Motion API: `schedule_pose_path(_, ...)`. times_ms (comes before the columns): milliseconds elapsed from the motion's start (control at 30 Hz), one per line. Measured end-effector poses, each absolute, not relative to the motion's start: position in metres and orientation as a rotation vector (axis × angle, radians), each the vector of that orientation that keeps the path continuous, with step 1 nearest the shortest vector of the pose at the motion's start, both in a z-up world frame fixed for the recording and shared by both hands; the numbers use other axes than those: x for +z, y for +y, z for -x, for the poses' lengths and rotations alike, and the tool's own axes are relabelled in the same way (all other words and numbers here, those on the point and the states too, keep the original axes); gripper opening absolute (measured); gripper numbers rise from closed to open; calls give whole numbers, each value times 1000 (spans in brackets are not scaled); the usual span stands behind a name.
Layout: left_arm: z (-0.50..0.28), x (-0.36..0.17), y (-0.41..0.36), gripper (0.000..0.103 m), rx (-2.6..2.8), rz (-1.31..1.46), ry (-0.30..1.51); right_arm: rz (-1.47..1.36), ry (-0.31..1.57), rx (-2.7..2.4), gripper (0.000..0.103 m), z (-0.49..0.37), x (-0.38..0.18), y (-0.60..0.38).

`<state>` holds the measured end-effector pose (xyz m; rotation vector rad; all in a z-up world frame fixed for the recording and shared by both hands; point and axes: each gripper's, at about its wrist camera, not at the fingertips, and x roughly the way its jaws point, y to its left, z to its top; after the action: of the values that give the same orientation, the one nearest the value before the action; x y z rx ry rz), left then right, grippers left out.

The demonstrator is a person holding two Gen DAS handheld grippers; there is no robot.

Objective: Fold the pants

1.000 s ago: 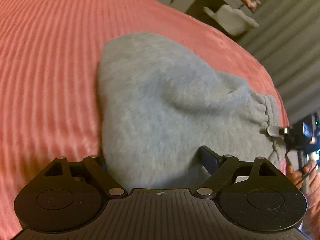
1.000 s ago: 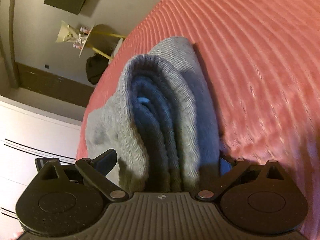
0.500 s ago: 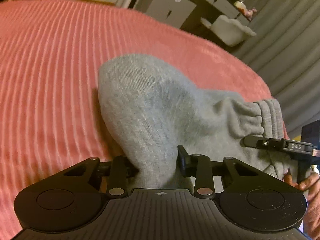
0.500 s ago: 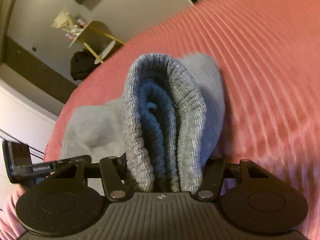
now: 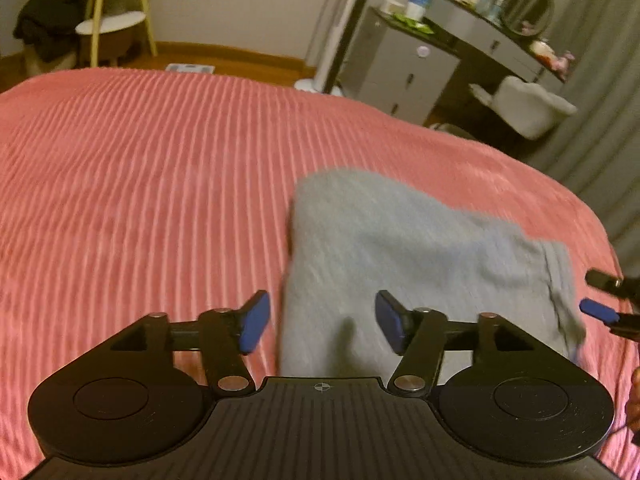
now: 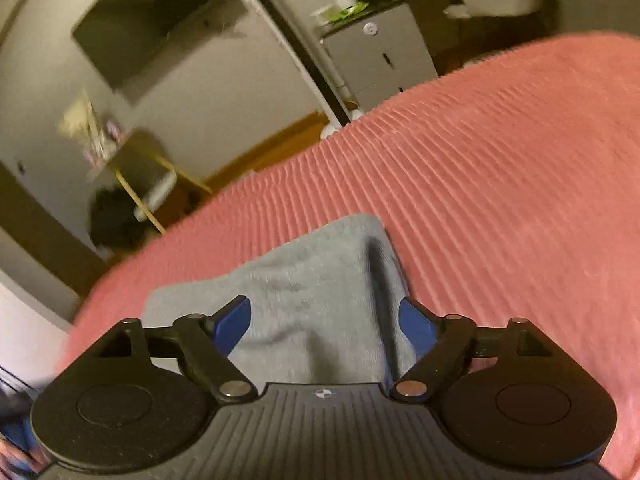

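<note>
The grey pants lie folded in a compact bundle on the ribbed pink bedspread. My left gripper is open and empty, its blue pads above the near edge of the bundle. In the right wrist view the same grey pants lie flat below my right gripper, which is open and empty. The right gripper's blue fingertip shows at the right edge of the left wrist view, beside the waistband end.
The pink bedspread covers the whole bed. Beyond it stand a grey dresser with bottles and a round mirror, a pale chair, a small round side table and grey curtains.
Both grippers were shut on the grey pants half a second ago. Both have opened, let go and pulled back upward. The bundle now rests on the bed.
</note>
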<state>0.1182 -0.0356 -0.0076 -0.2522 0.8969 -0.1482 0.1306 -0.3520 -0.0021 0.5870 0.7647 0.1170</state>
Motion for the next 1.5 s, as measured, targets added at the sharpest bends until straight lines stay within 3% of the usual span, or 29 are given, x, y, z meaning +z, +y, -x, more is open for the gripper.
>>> schedule_pose_path(200, -64, -34, -55, 68, -106, 287, 957, -766, 720, 123, 82, -67, -28, -363)
schedule_pose_path(333, -49, -45, -61, 72, -69, 266, 979, -688, 662, 99, 68, -58, -19, -342)
schedule_pose_path(500, -34, -39, -58, 71, -41, 254, 991, -665, 610, 207, 66, -67, -7, -321)
schedule_pose_path(700, -21, -23, -56, 72, -27, 259, 929, -710, 738, 188, 61, -76, -52, -322)
schedule_pose_path(767, -23, -18, -57, 73, -7, 259, 911, -698, 760, 211, 62, -65, -61, -319)
schedule_pose_path(800, -28, -15, -57, 73, 6, 268, 905, -669, 779, 192, 68, -60, -65, -314)
schedule_pose_path(967, -46, -11, -68, 78, 53, 320, 860, -672, 755, 153, 70, -46, -66, -319)
schedule_pose_path(1133, -69, -35, -90, 79, 86, 263, 914, -647, 773, 130, 72, -45, -72, -318)
schedule_pose_path(1267, -69, -48, -95, 86, 113, 205, 919, -625, 778, 136, 75, -46, -74, -311)
schedule_pose_path(1500, -45, -37, -100, 85, 89, 100, 895, -573, 789, 155, 84, -50, -71, -301)
